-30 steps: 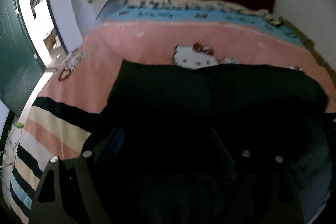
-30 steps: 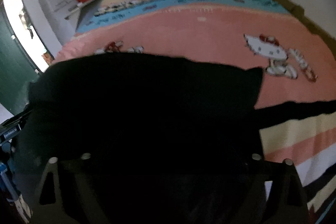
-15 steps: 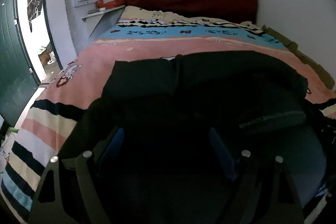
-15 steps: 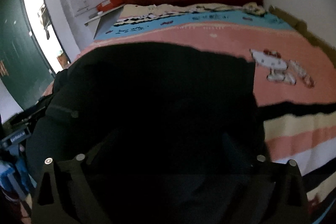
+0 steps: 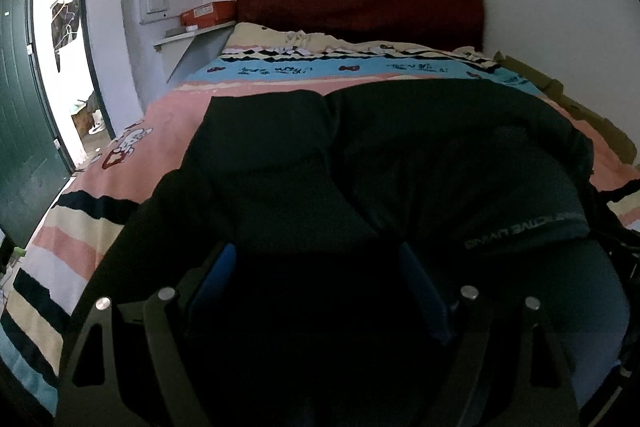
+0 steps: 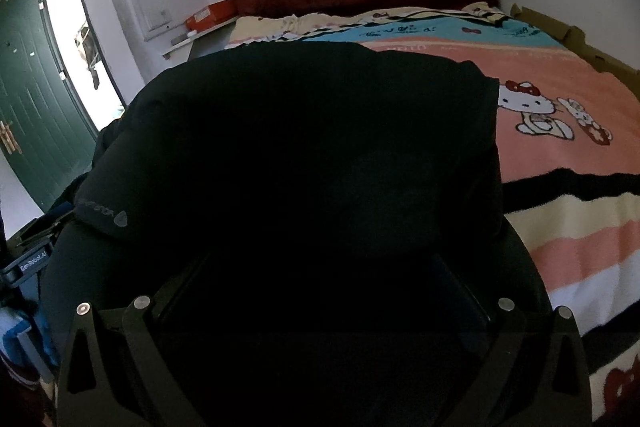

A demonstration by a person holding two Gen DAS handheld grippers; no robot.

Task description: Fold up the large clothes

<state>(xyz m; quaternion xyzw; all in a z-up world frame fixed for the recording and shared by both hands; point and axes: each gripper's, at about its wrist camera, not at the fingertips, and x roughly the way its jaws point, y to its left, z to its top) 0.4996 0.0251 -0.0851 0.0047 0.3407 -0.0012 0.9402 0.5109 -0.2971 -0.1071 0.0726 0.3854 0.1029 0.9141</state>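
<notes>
- Your left gripper point(image 5: 316, 291) stands released over the black garment point(image 5: 400, 155).
- Your right gripper point(image 6: 320, 291) has just been opening; cloth perhaps snags its 2 pads, dragging the fold.

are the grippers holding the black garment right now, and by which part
Cannot be told. Both hand-held grippers, left and right, stand wide with the black garment between the fingers; any pinch is lost in darkness.

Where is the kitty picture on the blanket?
In the right wrist view, the kitty picture is on the pink part of the blanket, on the right, just beside the black garment's right edge.
</notes>
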